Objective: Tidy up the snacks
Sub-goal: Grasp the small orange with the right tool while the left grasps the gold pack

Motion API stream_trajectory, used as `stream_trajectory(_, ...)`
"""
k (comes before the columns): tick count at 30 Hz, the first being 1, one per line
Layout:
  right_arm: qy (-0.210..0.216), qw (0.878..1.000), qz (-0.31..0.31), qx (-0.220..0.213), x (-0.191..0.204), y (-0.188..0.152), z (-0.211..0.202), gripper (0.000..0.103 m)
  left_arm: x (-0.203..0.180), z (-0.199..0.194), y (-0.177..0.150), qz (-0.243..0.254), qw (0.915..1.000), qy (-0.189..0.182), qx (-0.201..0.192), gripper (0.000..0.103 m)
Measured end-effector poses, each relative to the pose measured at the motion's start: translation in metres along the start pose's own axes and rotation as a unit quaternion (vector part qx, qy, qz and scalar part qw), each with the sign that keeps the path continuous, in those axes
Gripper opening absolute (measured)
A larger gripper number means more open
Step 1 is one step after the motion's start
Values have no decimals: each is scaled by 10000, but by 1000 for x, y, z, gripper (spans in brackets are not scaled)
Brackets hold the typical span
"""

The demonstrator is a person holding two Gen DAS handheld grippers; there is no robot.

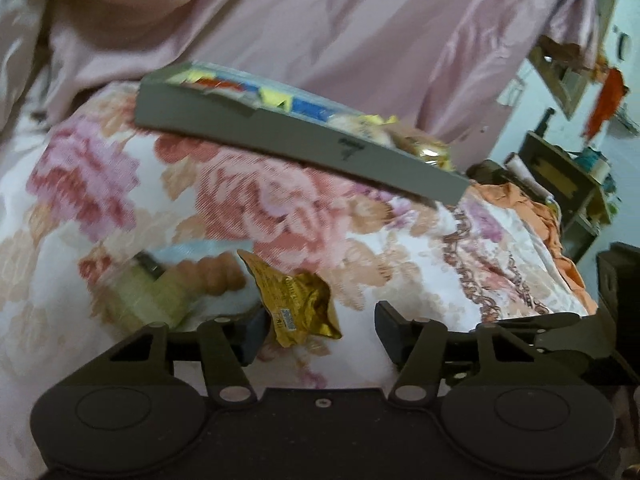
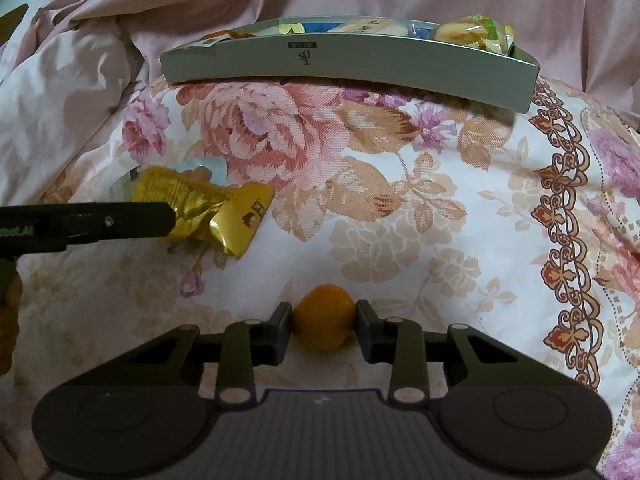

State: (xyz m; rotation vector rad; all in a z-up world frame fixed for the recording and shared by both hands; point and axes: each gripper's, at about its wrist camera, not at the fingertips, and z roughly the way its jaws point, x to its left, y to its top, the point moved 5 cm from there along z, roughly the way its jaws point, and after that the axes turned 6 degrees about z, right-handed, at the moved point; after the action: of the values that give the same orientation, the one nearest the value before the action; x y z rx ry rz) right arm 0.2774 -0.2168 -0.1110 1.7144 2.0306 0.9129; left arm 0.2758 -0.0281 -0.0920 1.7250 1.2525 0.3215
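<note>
A flat grey box (image 1: 304, 136) holding several wrapped snacks lies on the floral bedspread; it also shows in the right wrist view (image 2: 352, 60). A gold foil snack packet (image 1: 298, 300) lies between my left gripper's (image 1: 320, 332) open fingers, against the left finger. In the right wrist view that packet (image 2: 212, 216) sits at the tip of the left gripper's black finger (image 2: 120, 220). My right gripper (image 2: 323, 326) is shut on a small orange round snack (image 2: 323, 320), low over the bedspread. A clear packet of brown biscuits (image 1: 192, 276) lies left of the gold packet.
The floral bedspread (image 2: 400, 184) covers the bed, with a crumpled pink quilt (image 1: 320, 20) behind the box. Orange cloth (image 1: 532, 216) and cluttered shelves (image 1: 568, 184) stand beyond the bed's right edge.
</note>
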Motion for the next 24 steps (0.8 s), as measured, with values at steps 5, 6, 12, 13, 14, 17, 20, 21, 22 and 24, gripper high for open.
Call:
stream_trajectory(5, -13, 10000, -45, 13, 2, -1, 0, 37, -8, 2, 2, 110, 9998, -89, -148, 59)
stream_trajectory(6, -28, 10000, -70, 9, 3, -1, 0, 37, -8, 4, 3, 118, 9998, -95, -160, 59)
stream_trajectory(12, -60, 9999, -86, 40, 3, 1, 1, 37, -11, 24, 6, 155, 9995, -141, -242, 65)
stream_trajectory(13, -81, 9999, -82, 19, 3, 2, 0, 37, -10, 29, 5, 159, 9996, -135, -215, 65)
stream_trajectory(14, -114, 9999, -103, -42, 2, 3, -1, 37, -9, 33, 3, 148, 9996, -127, -184, 65)
stream_trajectory(17, -207, 9995, -118, -210, -4, 8, -2, 37, 0, 46, -1, -9, 10000, -63, -63, 65)
stream_trajectory(20, -217, 9995, 43, -235, -13, 13, 2, 37, 10, 56, 0, -240, 9997, -64, -28, 67)
stream_trajectory(21, -214, 9994, 81, -268, -15, 16, 4, 37, 12, 59, 2, -275, 9996, -78, -19, 68)
stream_trajectory(22, -211, 9992, 93, -320, -17, 19, 5, 37, 12, 61, 3, -278, 9996, -69, 13, 69)
stream_trajectory(24, -222, 9986, 92, -463, -19, 26, 8, 37, 9, 64, 5, -170, 9998, -108, 88, 79)
